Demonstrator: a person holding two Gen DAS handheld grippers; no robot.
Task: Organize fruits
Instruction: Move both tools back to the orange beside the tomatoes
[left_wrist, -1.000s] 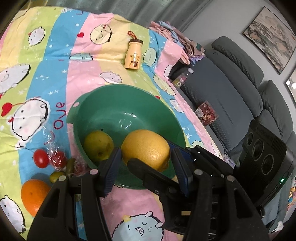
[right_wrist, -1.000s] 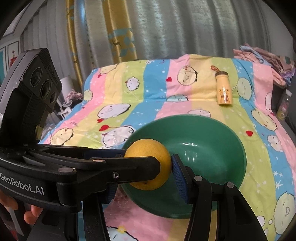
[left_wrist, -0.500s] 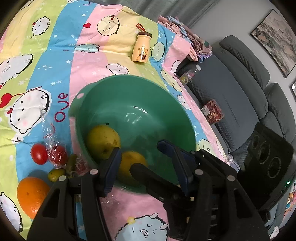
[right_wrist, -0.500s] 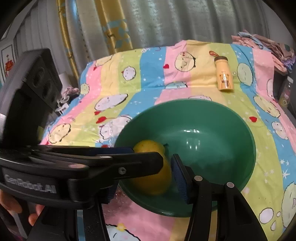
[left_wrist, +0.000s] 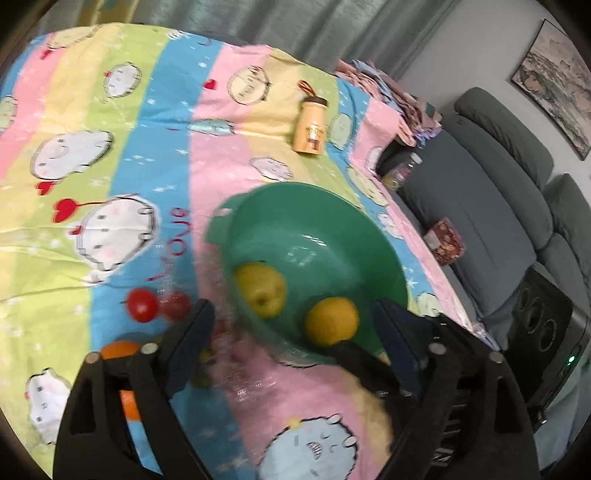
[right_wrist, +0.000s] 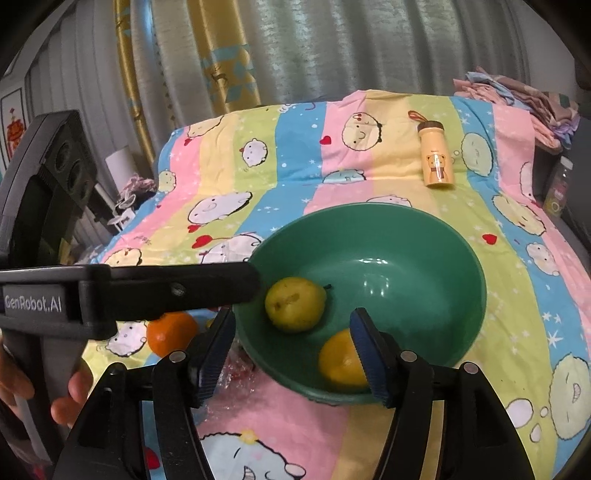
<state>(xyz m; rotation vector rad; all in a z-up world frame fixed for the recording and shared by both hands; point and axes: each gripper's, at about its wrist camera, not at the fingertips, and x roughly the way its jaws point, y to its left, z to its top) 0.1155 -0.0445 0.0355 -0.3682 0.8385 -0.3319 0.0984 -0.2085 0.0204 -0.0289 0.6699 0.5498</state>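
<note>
A green bowl (left_wrist: 314, 229) (right_wrist: 436, 266) sits on the striped cartoon blanket. In it lie a yellow-green pear (left_wrist: 262, 291) (right_wrist: 295, 304) and a yellow-orange fruit (left_wrist: 330, 321) (right_wrist: 341, 363). My left gripper (left_wrist: 291, 339) is open and empty, near the bowl's front rim. My right gripper (right_wrist: 291, 350) is open and empty, just in front of the bowl. An orange (left_wrist: 122, 350) (right_wrist: 171, 334) and two red tomatoes (left_wrist: 144, 304) in clear wrap lie left of the bowl.
A yellow bear-print bottle (left_wrist: 312, 127) (right_wrist: 436, 157) lies on the blanket behind the bowl. A grey sofa (left_wrist: 498, 206) stands to the right, with folded clothes (right_wrist: 517, 96) at the blanket's far corner. Curtains hang behind.
The yellow-orange fruit was held over the bowl a second ago; it now lies in the bowl. My left gripper has opened wide and pulled back and left.
</note>
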